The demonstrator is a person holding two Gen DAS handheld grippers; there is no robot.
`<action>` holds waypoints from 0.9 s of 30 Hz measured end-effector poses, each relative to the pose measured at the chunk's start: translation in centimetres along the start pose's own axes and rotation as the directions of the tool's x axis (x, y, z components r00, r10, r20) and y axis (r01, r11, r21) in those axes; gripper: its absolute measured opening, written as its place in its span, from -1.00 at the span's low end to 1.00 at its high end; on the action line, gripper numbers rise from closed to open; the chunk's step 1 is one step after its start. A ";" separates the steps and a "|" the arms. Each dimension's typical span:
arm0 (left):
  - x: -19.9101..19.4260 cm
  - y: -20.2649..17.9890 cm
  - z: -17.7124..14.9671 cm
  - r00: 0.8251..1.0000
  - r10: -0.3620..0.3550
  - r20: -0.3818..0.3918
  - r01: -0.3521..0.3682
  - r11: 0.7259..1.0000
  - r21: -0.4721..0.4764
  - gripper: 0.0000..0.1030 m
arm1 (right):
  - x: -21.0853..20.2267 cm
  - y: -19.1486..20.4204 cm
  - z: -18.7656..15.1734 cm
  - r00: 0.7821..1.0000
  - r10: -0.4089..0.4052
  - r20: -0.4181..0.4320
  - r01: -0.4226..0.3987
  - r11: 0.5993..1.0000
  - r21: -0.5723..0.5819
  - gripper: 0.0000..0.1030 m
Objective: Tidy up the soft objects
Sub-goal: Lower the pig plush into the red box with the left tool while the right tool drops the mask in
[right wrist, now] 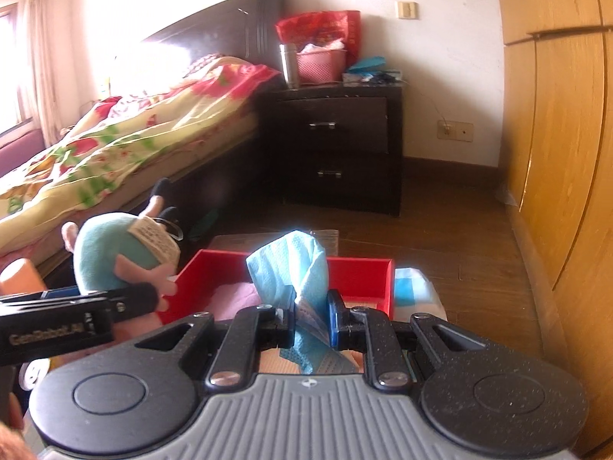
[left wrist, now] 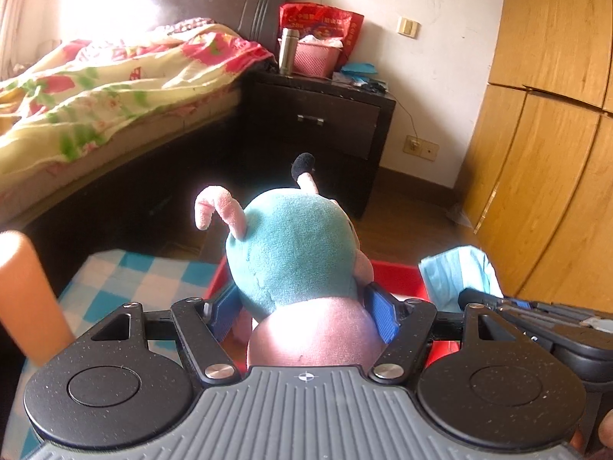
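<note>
My left gripper point(left wrist: 304, 308) is shut on a plush toy point(left wrist: 295, 253) with a teal body, pink limbs and a black-tipped leg. Its blue pads point(left wrist: 383, 312) press on both sides of the toy, which hangs over the left end of a red box point(left wrist: 400, 278). In the right wrist view, my right gripper point(right wrist: 312, 320) is shut on a crumpled light-blue cloth point(right wrist: 302, 264) above the same red box point(right wrist: 360, 274). Something pink point(right wrist: 237, 293) lies inside the box. The plush toy point(right wrist: 115, 253) shows at the left of that view, and the light-blue cloth point(left wrist: 456, 272) at the right of the left wrist view.
The box stands on a blue-and-white checked cover point(left wrist: 126, 280). An orange cylinder point(left wrist: 27, 291) rises at the left. Behind are a bed with a floral quilt point(left wrist: 95, 88), a dark nightstand point(right wrist: 337, 145) and bare wood floor point(right wrist: 452, 237). A wooden wardrobe point(right wrist: 555, 153) runs along the right.
</note>
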State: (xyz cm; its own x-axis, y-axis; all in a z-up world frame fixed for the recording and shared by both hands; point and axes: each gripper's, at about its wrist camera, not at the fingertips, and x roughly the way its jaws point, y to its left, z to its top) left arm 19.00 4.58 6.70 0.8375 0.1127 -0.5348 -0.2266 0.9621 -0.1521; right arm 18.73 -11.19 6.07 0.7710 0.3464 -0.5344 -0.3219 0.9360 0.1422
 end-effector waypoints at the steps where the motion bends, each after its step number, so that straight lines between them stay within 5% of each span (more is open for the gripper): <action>1: 0.7 0.1 0.2 1.000 0.002 -0.005 -0.002 1.000 0.000 0.34 | 0.8 -0.1 0.1 1.000 -0.005 -0.007 0.006 1.000 0.004 -1.00; 18: 9.3 1.1 0.4 0.996 0.038 -0.075 -0.039 0.999 -0.006 0.36 | 11.9 -0.6 -0.1 0.994 -0.002 -0.107 0.006 0.999 0.032 -1.00; 23: 8.8 1.2 0.7 0.997 0.037 -0.071 -0.038 0.999 -0.012 0.39 | 12.2 -0.3 -0.2 0.992 -0.007 -0.125 0.008 1.000 0.006 -0.47; 27: 7.6 0.9 1.1 0.998 0.044 -0.052 -0.044 0.999 0.005 0.39 | 11.0 -0.3 0.1 0.994 -0.031 -0.105 0.030 1.000 -0.008 -0.35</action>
State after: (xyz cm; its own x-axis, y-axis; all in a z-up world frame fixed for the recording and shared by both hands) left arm 25.77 6.60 3.43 0.7996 0.1423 -0.5834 -0.2610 0.9573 -0.1242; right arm 27.38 -7.64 0.24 0.7187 0.3091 -0.6228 -0.3032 0.9454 0.1194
